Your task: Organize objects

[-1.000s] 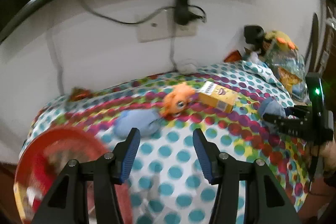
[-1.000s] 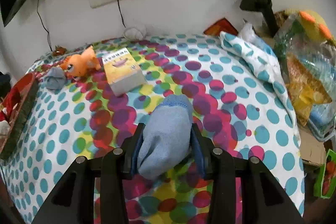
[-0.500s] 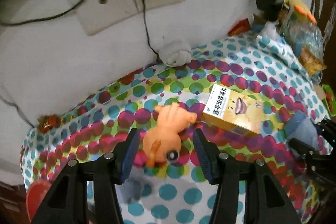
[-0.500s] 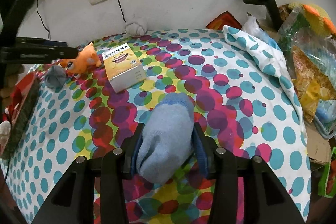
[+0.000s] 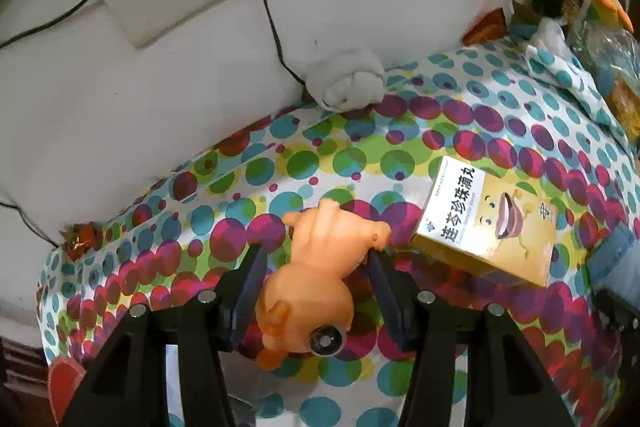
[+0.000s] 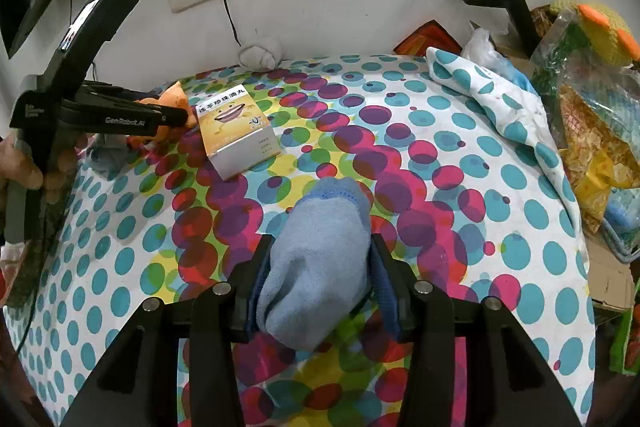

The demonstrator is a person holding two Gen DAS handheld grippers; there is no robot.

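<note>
Left gripper [image 5: 316, 267] straddles the toy [image 5: 320, 279], jaws apart: close squarely on its body. Right gripper [image 6: 320, 259] is clamped on the sock [image 6: 320, 267].

Only two things I can actually read here. The yellow box [image 5: 486, 223] has big Chinese characters down its white strip, 连苓珍珠滴丸, next to a laughing cartoon face. My left gripper [image 6: 182, 116] has "GenRobot.AI" printed along its finger.

Orange toy [image 5: 320, 267] lies beside yellow box [image 5: 486, 227]; rolled blue sock [image 6: 320, 267] lies nearer.
</note>
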